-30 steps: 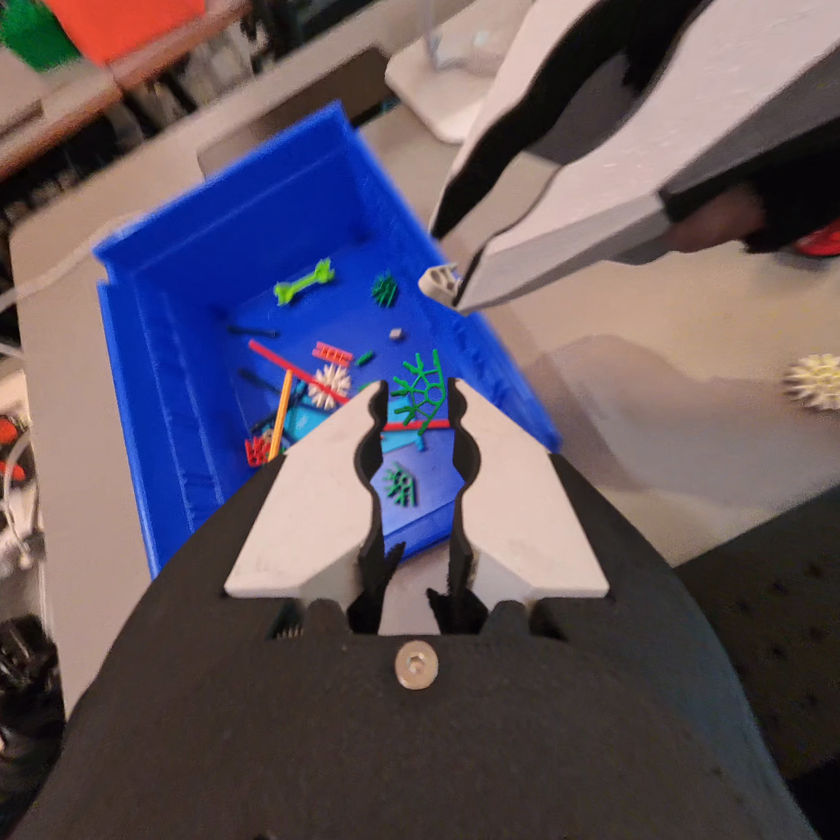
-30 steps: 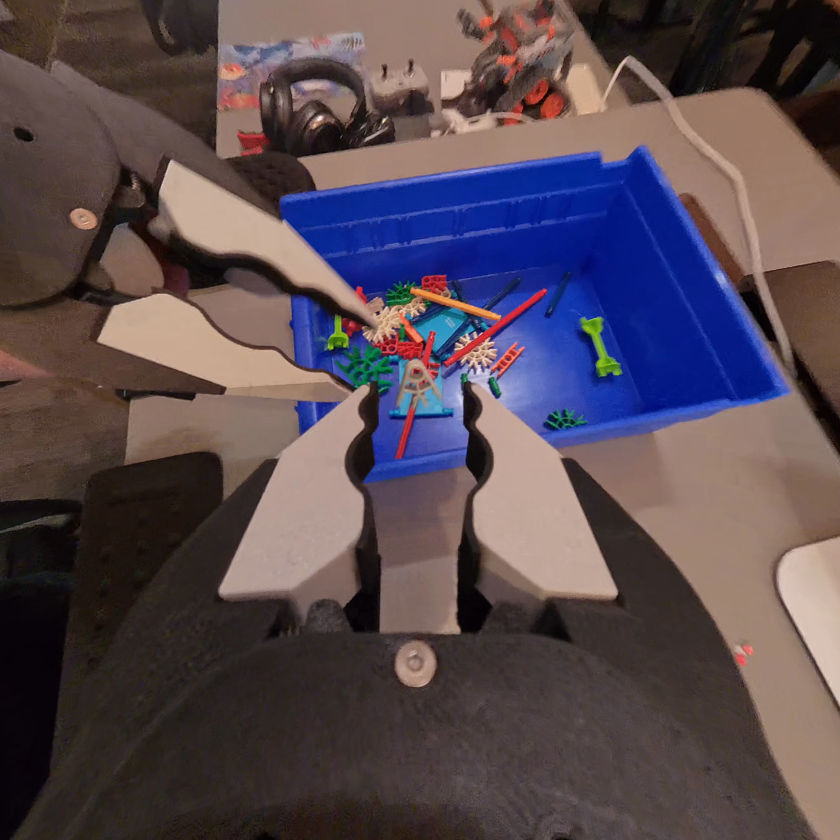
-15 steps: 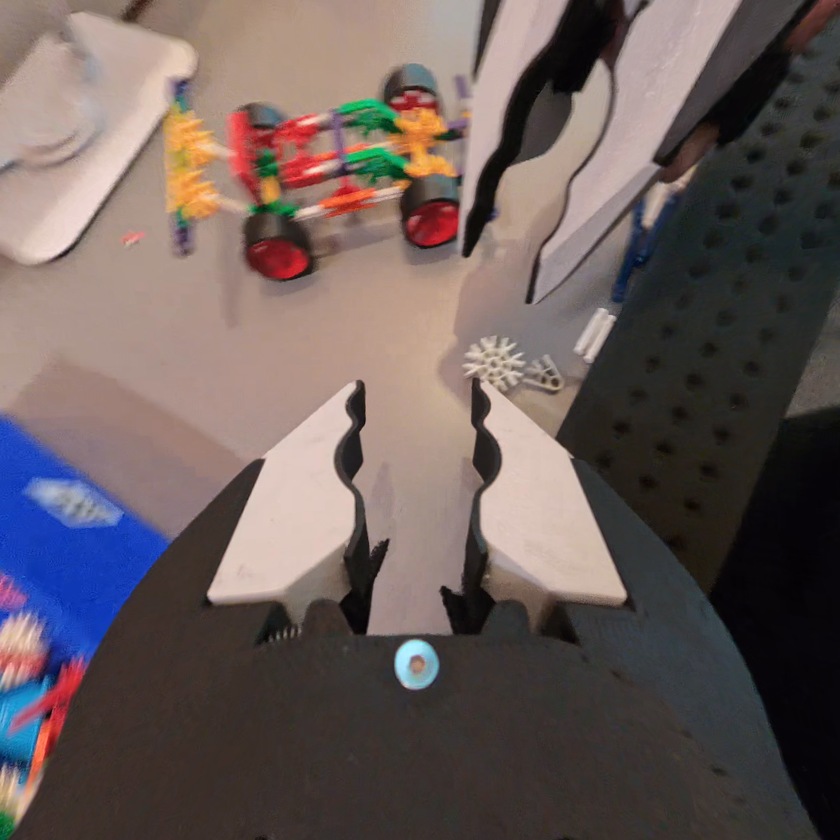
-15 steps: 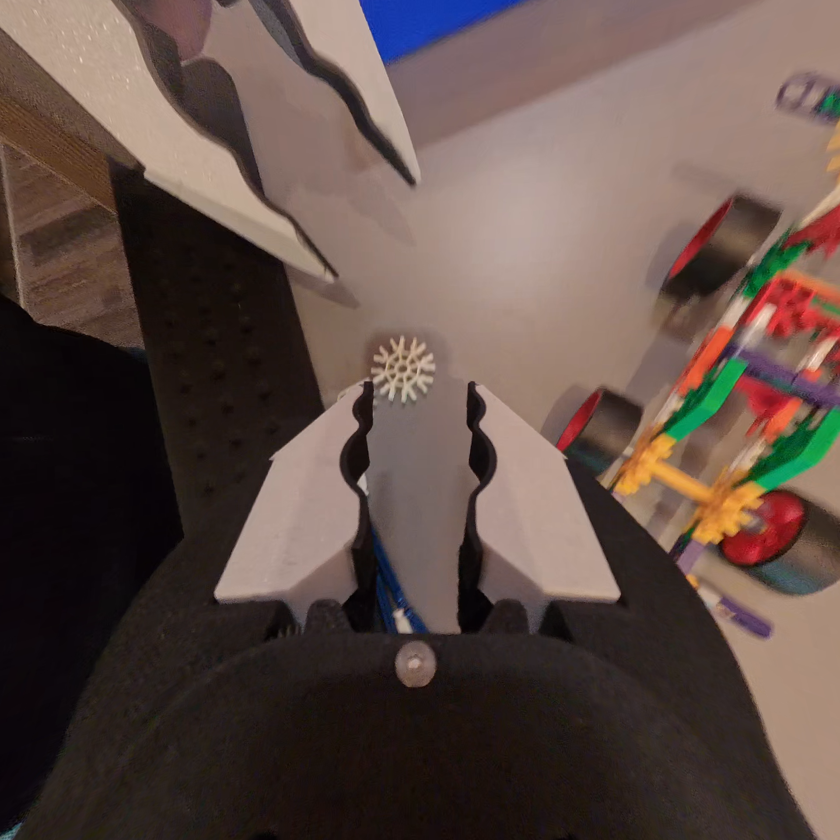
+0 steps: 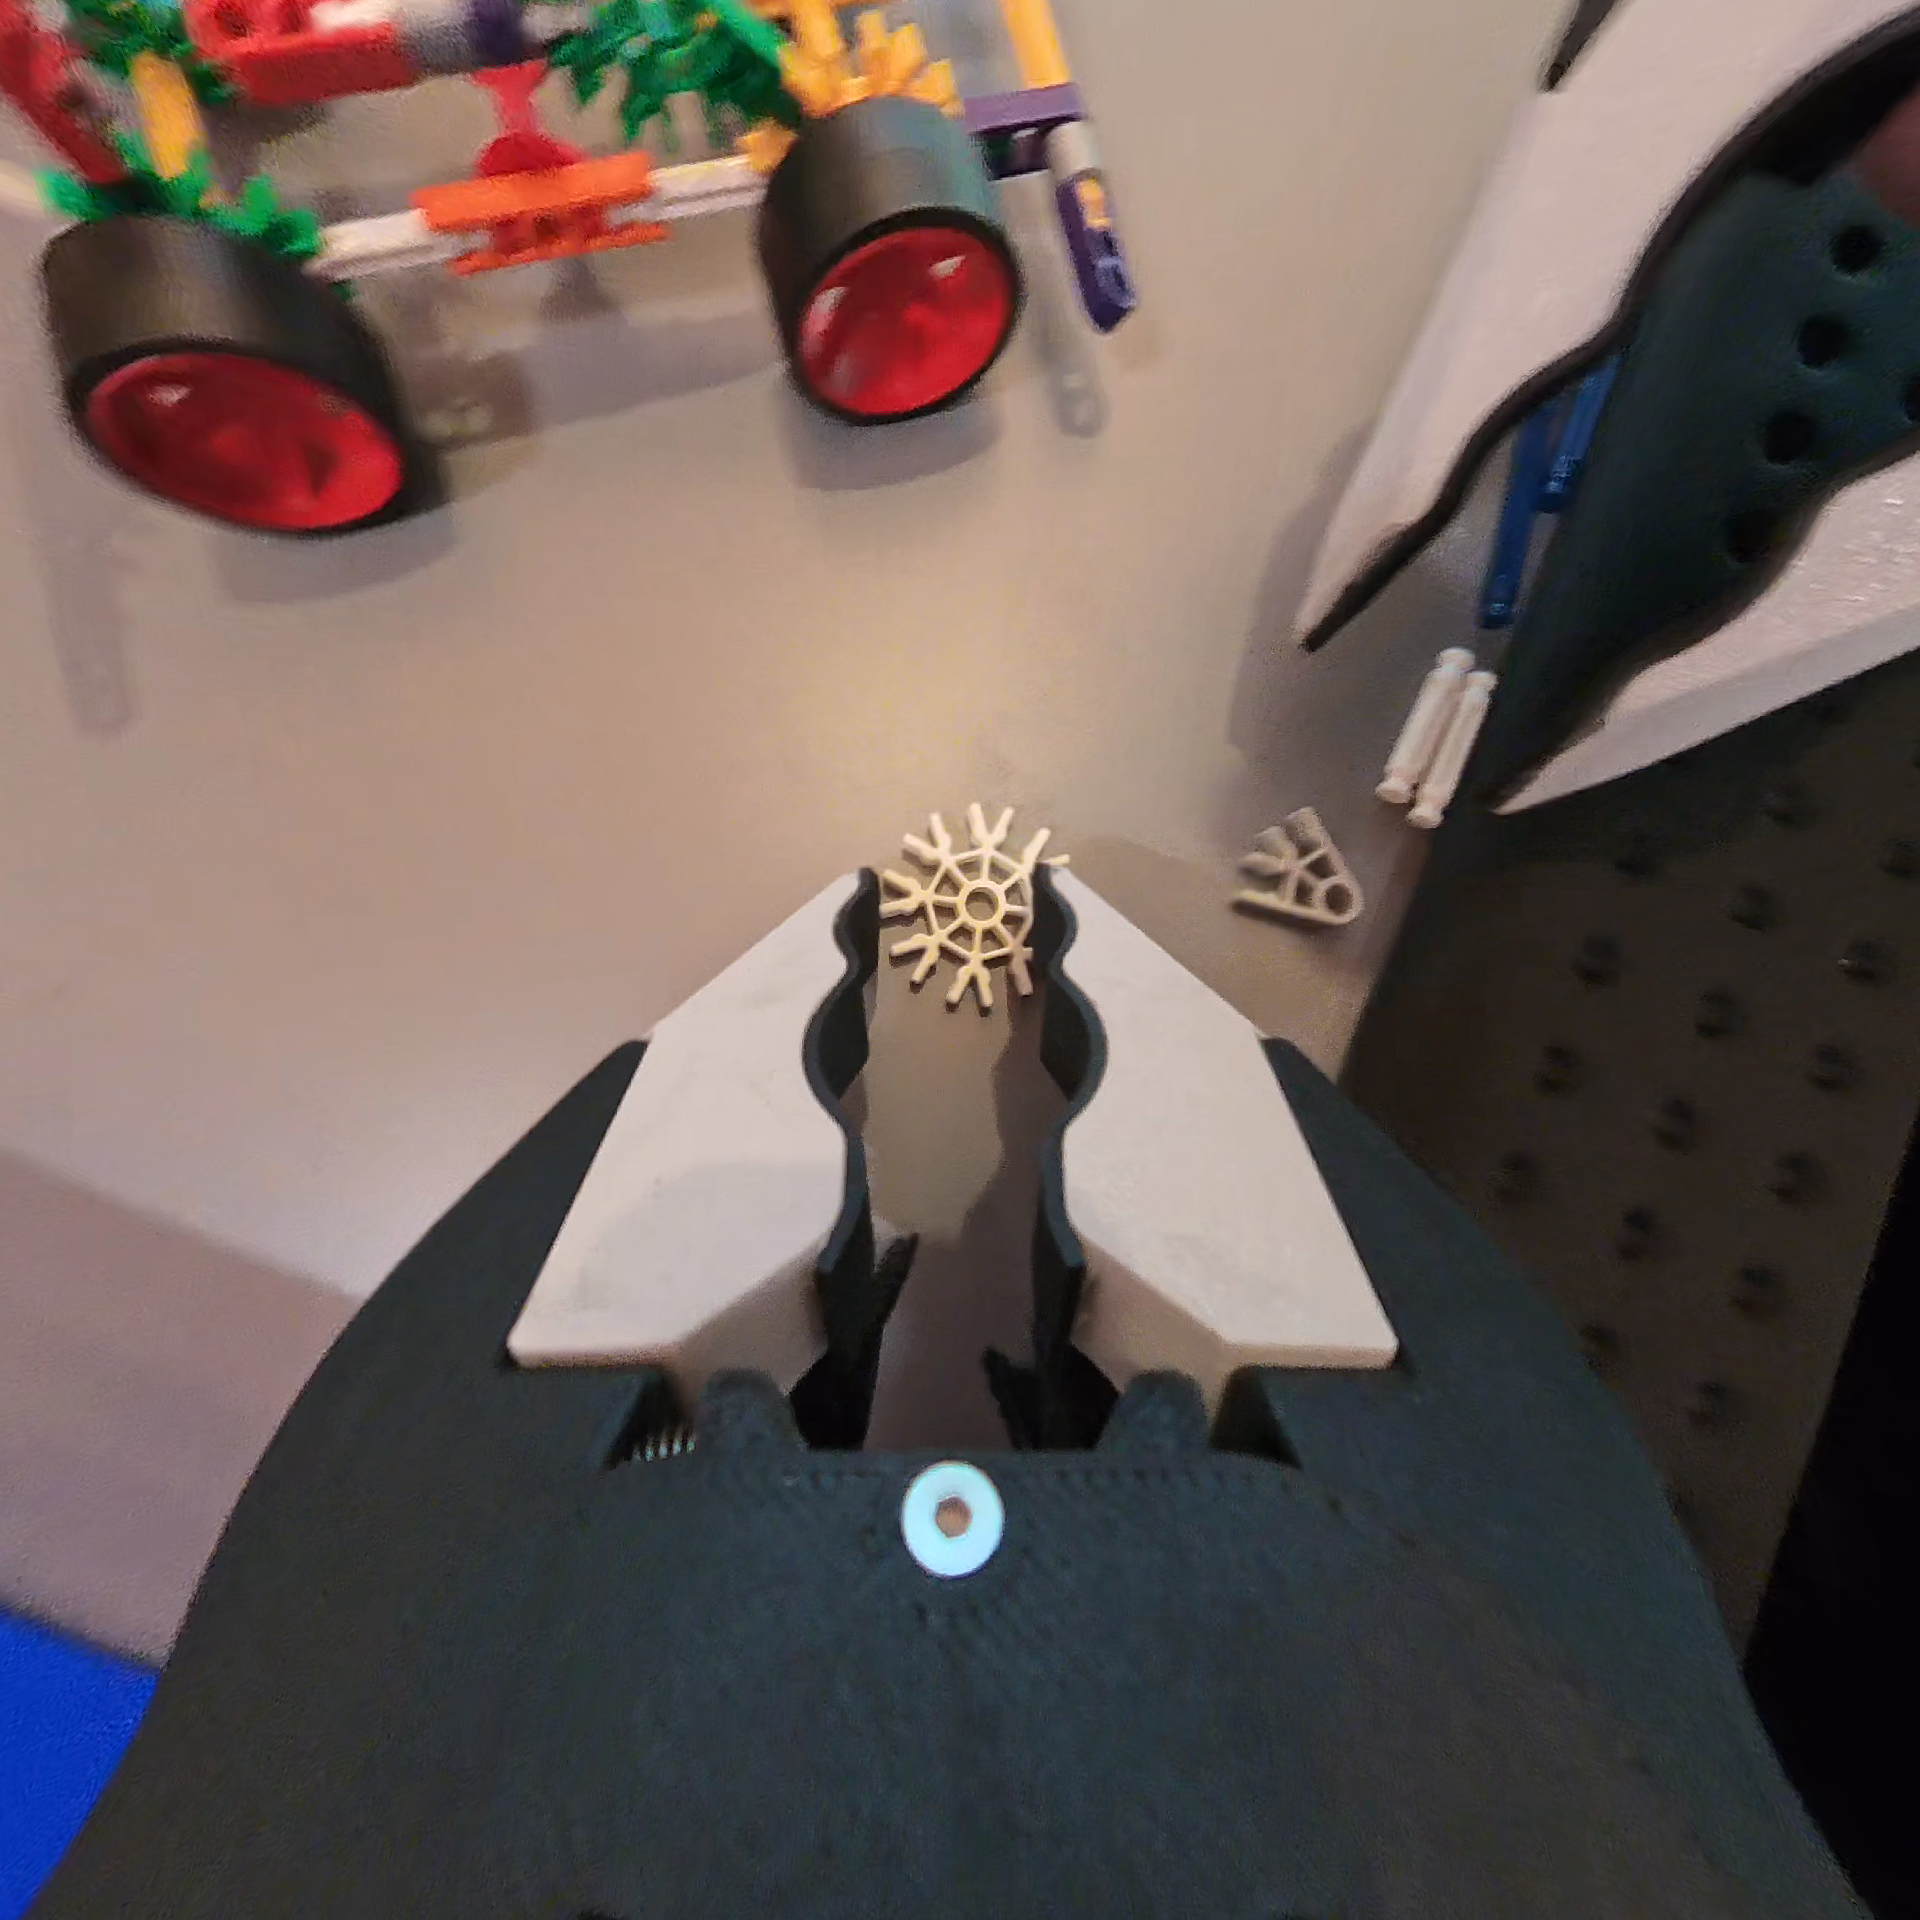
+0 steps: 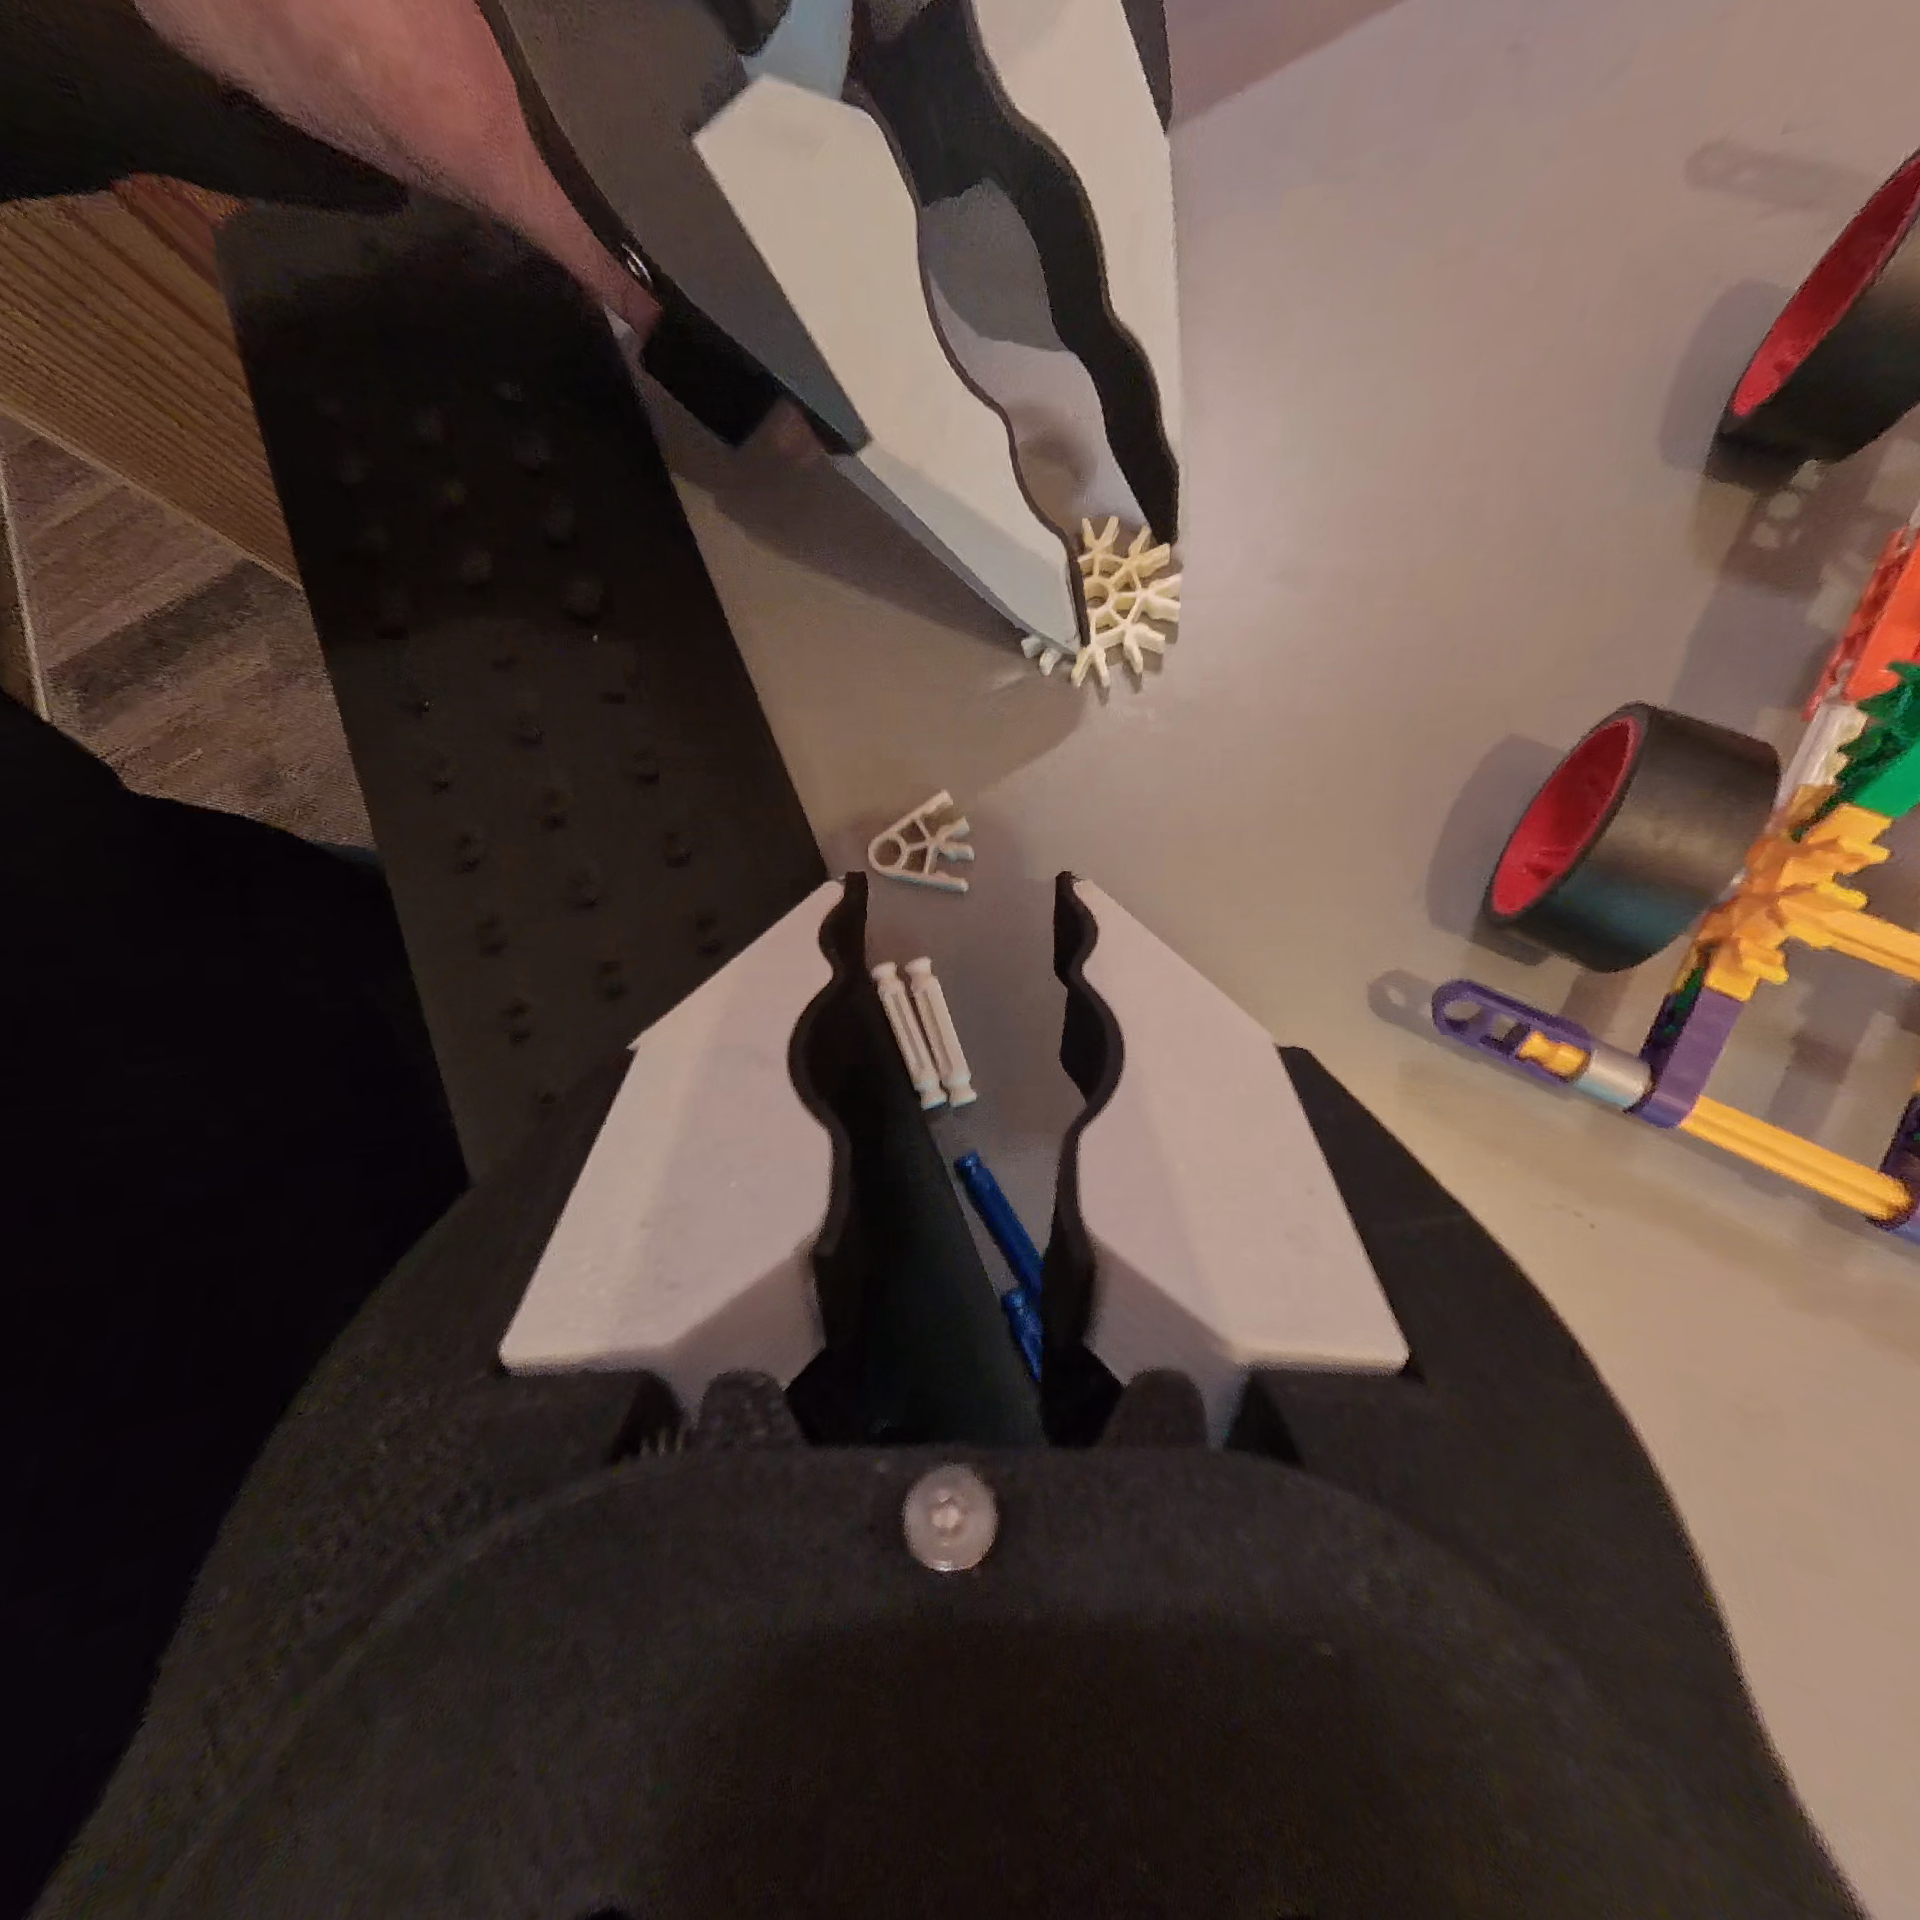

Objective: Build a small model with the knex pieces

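My left gripper point(image 5: 956, 894) is closed on a white snowflake-shaped connector point(image 5: 961, 914), which touches both fingertips at the grey table surface. The right wrist view shows the same grip point(image 6: 1120, 587) on the connector point(image 6: 1127, 623). My right gripper point(image 6: 961, 883) is open and empty. It hovers over two white short rods point(image 6: 925, 1039) and a blue rod point(image 6: 1003, 1236), with a small grey fan-shaped connector point(image 6: 920, 857) just past its tips. It also shows in the left wrist view point(image 5: 1408, 722) at the upper right.
A built toy car with black-and-red wheels point(image 5: 899, 291) stands on the table beyond the left gripper; it also shows in the right wrist view point(image 6: 1621, 842). A black perforated mat point(image 5: 1662, 1143) borders the table. A blue bin corner point(image 5: 52, 1714) shows low left. One gripper's finger ends stand about 8 centimeters off the other's.
Both grippers swung away from the blue bin to the table beside the toy car. The left gripper came down over the snowflake connector and its jaws narrowed onto it.
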The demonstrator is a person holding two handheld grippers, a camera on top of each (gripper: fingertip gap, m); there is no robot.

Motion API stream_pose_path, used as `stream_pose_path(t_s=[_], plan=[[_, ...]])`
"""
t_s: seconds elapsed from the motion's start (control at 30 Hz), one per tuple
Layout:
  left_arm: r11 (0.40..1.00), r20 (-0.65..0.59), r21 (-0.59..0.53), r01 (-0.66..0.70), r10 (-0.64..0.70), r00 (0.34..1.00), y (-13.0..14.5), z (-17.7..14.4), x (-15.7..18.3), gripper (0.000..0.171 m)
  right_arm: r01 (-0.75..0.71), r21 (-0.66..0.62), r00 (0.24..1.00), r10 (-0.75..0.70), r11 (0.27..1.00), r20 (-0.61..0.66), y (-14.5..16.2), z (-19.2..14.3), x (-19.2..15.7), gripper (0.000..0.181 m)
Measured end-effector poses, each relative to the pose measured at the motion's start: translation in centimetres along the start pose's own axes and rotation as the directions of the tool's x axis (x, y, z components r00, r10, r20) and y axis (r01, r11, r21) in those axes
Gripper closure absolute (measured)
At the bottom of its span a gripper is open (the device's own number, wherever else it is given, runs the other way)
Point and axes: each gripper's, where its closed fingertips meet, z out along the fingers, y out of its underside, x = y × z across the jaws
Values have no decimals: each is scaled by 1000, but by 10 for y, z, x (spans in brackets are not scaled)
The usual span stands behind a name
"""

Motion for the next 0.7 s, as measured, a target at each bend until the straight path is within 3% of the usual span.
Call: stream_pose_path(t_s=[0.1,0.17,0.23,0.3,0.5,0.6,0.7], plan=[[998,-4,53,26,-26,1000,-2,-12,-3,132,34,0,999,-34,999,12,-8,7,-4,143],[1000,1,23,22,-22,1000,4,-9,-2,118,64,-28,998,-63,998,20,-8,16,-8,141],[1000,26,10,-12,12,1000,8,-4,-2,122,103,-82,995,-101,991,25,-3,25,-11,142],[1000,58,12,-17,17,998,7,-2,-5,134,131,-136,991,-130,982,14,5,31,-10,156],[998,103,61,-24,17,995,3,-6,-7,137,139,-101,990,-138,985,19,6,33,-9,161],[990,162,142,-11,-13,987,-15,-39,-12,137,132,-65,991,-131,989,17,-3,28,-9,160],[978,291,207,-14,-48,956,-28,-97,-32,137,139,42,990,-140,989,18,-47,20,-7,161]])
